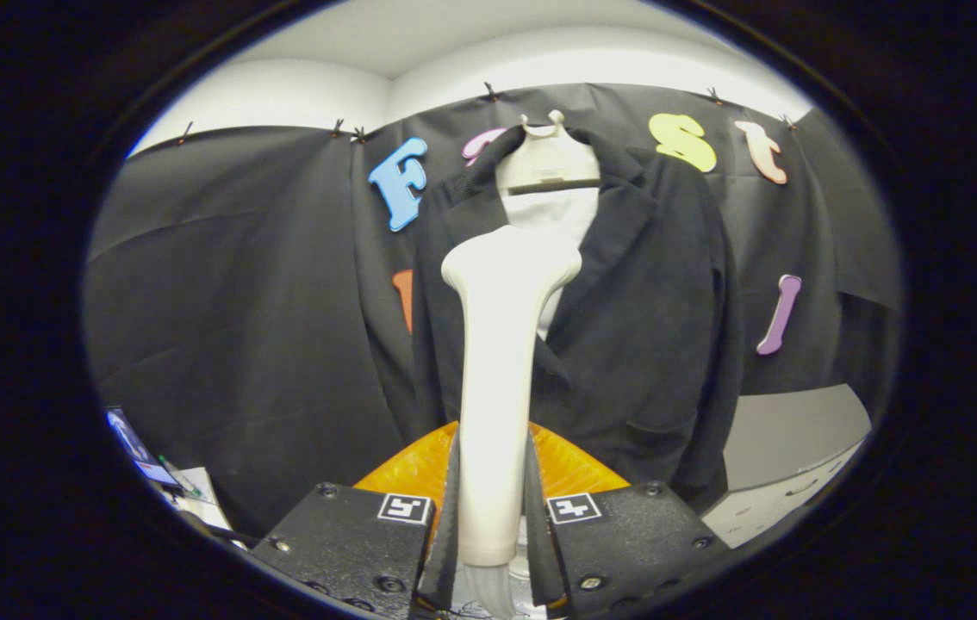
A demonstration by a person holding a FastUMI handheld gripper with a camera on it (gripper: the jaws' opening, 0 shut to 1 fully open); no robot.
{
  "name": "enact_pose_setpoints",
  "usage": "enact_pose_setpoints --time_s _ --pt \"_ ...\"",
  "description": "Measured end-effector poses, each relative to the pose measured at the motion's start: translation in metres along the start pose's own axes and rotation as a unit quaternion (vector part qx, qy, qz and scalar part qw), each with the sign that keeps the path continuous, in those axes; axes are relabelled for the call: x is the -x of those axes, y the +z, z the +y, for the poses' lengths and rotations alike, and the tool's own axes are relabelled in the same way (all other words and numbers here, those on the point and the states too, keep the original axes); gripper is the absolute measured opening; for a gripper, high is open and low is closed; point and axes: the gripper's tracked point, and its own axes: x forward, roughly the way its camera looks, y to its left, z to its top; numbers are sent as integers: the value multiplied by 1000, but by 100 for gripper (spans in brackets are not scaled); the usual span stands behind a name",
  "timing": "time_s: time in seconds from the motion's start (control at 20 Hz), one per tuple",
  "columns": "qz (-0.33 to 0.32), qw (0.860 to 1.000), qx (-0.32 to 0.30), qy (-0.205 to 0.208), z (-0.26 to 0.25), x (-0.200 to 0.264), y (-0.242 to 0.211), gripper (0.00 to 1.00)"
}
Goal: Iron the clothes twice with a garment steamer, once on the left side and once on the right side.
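Gripper-mounted, close, facing hung jacket [626,344]

No readable text, label or number anywhere.

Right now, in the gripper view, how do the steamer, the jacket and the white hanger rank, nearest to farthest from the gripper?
1. Steamer: clamped between the fingers of the gripper, head pointing up.
2. Jacket: hanging just beyond the steamer head.
3. Hanger: at the jacket's collar, highest and farthest.
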Motion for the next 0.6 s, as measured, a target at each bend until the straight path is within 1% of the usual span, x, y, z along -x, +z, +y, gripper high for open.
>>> enact_pose_setpoints --time_s 0.3,0.45,0.6 --pt "-4 999 34 18 46 -33 19 36" --pt "2 999 49 22 65 -50 17 36" --pt "19 999 48 17 57 -69 7 36"
